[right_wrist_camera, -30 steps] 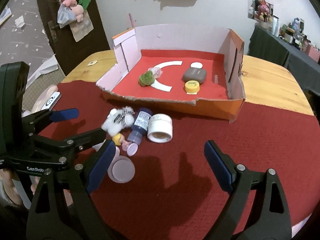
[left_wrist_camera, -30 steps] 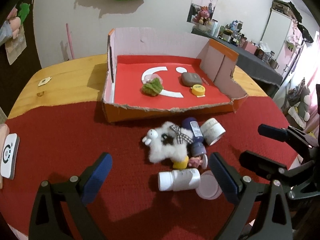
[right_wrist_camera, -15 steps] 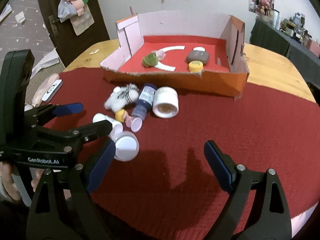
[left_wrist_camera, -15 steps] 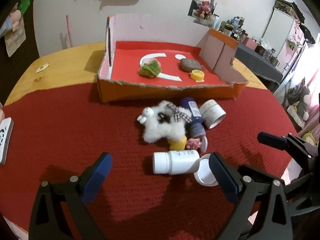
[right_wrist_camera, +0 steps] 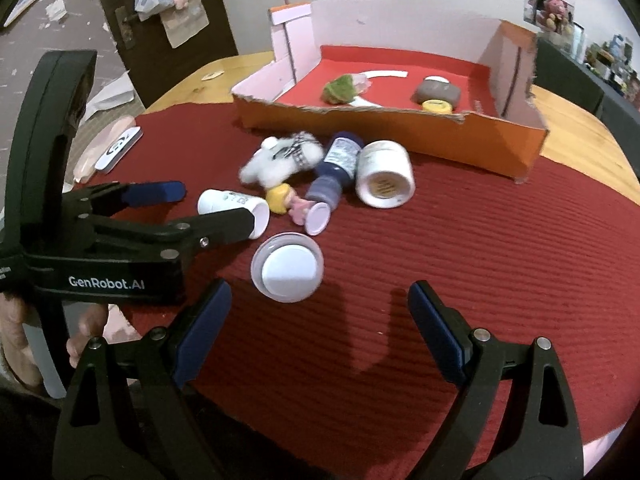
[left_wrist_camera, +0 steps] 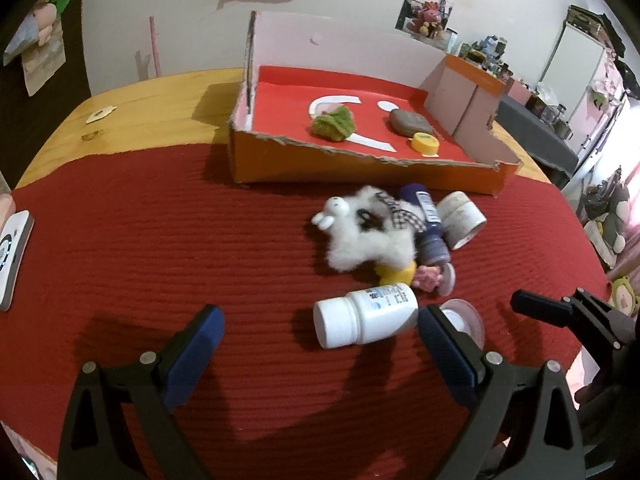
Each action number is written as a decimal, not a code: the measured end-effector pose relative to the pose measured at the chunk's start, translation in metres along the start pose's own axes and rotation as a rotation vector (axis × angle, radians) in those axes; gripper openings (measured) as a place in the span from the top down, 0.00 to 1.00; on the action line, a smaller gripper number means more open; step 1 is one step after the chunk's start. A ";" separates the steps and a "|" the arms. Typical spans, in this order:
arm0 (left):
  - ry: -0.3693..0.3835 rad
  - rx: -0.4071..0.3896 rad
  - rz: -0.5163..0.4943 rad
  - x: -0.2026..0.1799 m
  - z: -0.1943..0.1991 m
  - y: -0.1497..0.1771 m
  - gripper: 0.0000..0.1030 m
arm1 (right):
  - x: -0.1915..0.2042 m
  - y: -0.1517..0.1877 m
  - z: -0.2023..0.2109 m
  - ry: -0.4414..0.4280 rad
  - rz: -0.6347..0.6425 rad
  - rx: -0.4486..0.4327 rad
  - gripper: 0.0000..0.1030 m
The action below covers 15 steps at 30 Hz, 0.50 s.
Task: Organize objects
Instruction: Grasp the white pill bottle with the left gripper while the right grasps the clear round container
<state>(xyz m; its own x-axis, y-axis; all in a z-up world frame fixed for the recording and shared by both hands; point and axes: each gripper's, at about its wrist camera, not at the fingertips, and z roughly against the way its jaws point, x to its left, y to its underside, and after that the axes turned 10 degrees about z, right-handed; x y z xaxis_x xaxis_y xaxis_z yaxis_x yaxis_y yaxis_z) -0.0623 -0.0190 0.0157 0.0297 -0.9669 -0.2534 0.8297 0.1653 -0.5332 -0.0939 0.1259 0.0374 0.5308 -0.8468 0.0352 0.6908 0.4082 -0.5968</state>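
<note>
A heap lies on the red cloth in front of the cardboard box (left_wrist_camera: 360, 168) (right_wrist_camera: 400, 124): a white plush toy (left_wrist_camera: 368, 236) (right_wrist_camera: 284, 158), a dark blue bottle (left_wrist_camera: 428, 224) (right_wrist_camera: 336, 168), a white jar (left_wrist_camera: 464, 218) (right_wrist_camera: 384, 178) and a small yellow-haired doll (left_wrist_camera: 400, 276) (right_wrist_camera: 280, 198). Nearest me, a white pill bottle (left_wrist_camera: 364, 316) (right_wrist_camera: 228, 202) lies on its side just ahead of my open left gripper (left_wrist_camera: 320, 344) (right_wrist_camera: 212, 205), untouched. A round white lid (left_wrist_camera: 464, 320) (right_wrist_camera: 287, 267) rests just beyond my open, empty right gripper (right_wrist_camera: 318, 328).
Inside the box sit a green fuzzy thing (left_wrist_camera: 334, 122), a grey pouch (left_wrist_camera: 408, 122) and a yellow cap (left_wrist_camera: 426, 144). A white device (left_wrist_camera: 12, 256) (right_wrist_camera: 118, 148) lies at the cloth's left edge. Bare wooden table (left_wrist_camera: 152, 120) flanks the box.
Both grippers have sunk and come closer to the heap. The pill bottle now lies just ahead of the left fingertips and the lid near the right ones. Jaws unchanged.
</note>
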 end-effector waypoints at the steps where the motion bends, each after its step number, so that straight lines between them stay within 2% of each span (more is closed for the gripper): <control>1: -0.004 -0.001 0.003 0.002 0.000 0.000 0.04 | 0.001 -0.001 -0.002 0.004 0.004 0.003 0.12; 4: -0.009 -0.004 0.005 0.003 0.000 0.001 0.04 | 0.002 -0.001 -0.007 0.020 0.016 0.007 0.16; 8: -0.028 -0.017 -0.009 0.000 -0.001 0.004 0.04 | 0.002 -0.002 -0.009 0.053 0.037 -0.001 0.30; 9: -0.033 -0.021 -0.015 -0.001 -0.001 0.005 0.06 | 0.001 -0.002 -0.008 0.057 0.037 -0.005 0.36; 13: -0.049 -0.037 -0.027 -0.007 -0.001 0.009 0.13 | -0.003 -0.002 -0.007 0.055 0.030 -0.015 0.45; 15: -0.051 -0.045 -0.018 -0.010 0.000 0.010 0.17 | -0.004 -0.003 -0.007 0.060 0.033 -0.020 0.54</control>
<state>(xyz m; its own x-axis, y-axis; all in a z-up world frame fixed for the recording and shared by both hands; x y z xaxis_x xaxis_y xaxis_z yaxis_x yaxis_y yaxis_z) -0.0543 -0.0076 0.0130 0.0445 -0.9781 -0.2033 0.8046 0.1557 -0.5731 -0.1010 0.1256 0.0333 0.5226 -0.8520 -0.0321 0.6631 0.4298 -0.6128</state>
